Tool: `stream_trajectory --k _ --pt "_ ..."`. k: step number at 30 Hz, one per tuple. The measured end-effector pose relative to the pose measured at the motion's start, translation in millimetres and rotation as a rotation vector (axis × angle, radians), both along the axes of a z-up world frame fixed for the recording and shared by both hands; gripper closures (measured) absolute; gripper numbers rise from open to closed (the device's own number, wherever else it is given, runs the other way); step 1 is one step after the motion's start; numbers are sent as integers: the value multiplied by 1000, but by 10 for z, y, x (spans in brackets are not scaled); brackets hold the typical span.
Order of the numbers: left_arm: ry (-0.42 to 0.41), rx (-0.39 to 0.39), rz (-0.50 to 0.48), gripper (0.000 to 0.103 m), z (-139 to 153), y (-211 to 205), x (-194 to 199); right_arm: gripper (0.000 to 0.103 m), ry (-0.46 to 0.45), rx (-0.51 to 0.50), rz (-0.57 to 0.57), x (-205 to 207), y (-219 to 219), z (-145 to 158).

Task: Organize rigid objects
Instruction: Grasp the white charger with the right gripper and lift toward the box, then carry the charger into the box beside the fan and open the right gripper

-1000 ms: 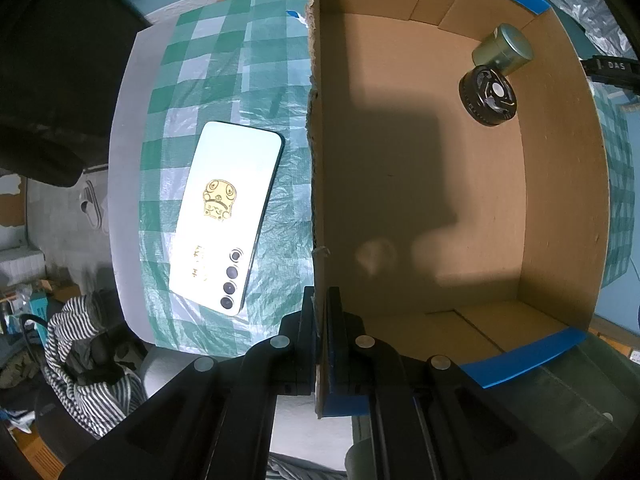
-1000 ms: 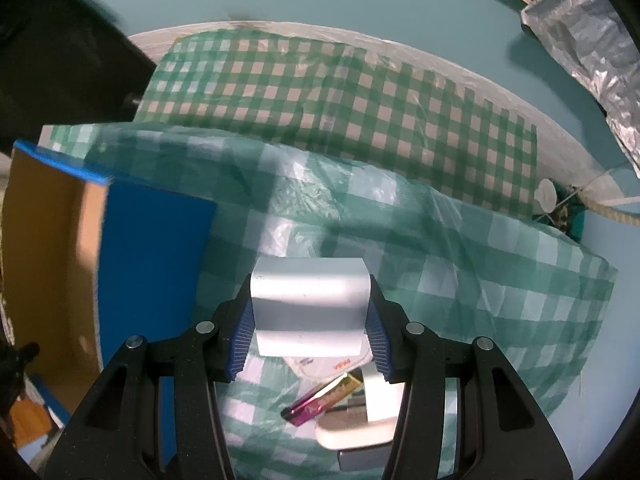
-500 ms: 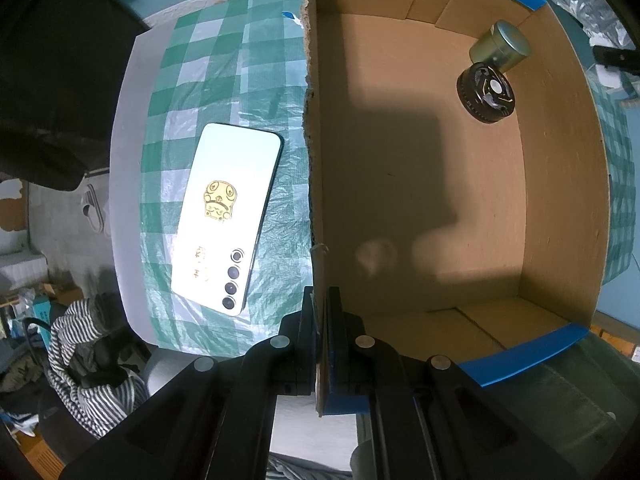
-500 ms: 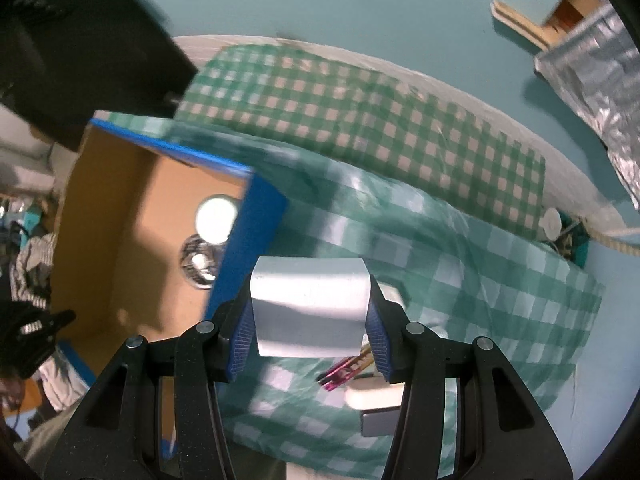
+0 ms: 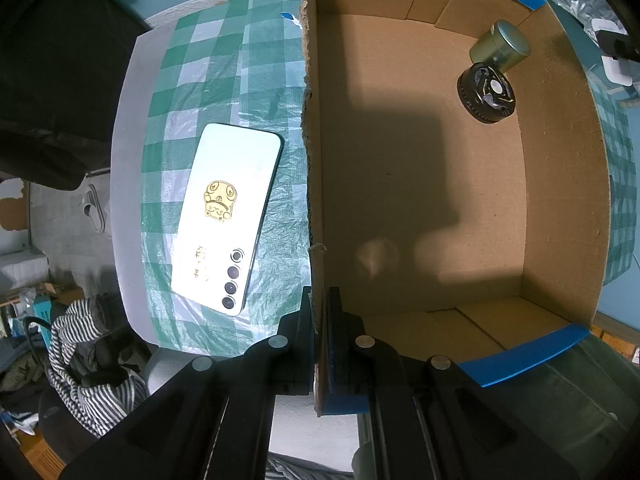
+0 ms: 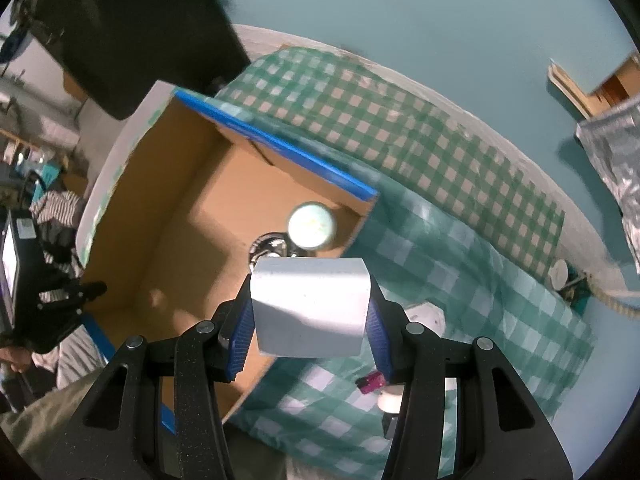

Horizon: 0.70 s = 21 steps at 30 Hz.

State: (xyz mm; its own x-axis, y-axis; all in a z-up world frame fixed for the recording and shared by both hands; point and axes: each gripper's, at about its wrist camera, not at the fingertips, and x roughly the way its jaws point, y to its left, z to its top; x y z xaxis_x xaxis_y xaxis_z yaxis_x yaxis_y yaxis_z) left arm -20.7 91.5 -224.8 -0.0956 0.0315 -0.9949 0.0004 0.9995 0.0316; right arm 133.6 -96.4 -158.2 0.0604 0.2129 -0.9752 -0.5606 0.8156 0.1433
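Right gripper (image 6: pixel 310 312) now swung from above the checked cloth to over the cardboard box (image 5: pixel 560 200), fingers clenched on one white block (image 6: pixel 310 308) held aloft above the box's near corner (release likely next). Left gripper (image 5: pixel 320 320) as before, clamped on the box wall, steadying. Inside box: one round tin (image 5: pixel 500 46), one black disc (image 5: pixel 486 94). On table: one phone (image 5: pixel 226 216), outside.
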Motion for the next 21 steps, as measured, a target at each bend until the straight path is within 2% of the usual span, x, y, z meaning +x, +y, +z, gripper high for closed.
stream_trajectory --k 10,21 --pt "-1 0 3 99 -4 12 0 53 -20 -44 185 -277 432 -124" --pt "-5 -2 4 99 7 15 -3 53 16 -112 296 -422 573 -402"
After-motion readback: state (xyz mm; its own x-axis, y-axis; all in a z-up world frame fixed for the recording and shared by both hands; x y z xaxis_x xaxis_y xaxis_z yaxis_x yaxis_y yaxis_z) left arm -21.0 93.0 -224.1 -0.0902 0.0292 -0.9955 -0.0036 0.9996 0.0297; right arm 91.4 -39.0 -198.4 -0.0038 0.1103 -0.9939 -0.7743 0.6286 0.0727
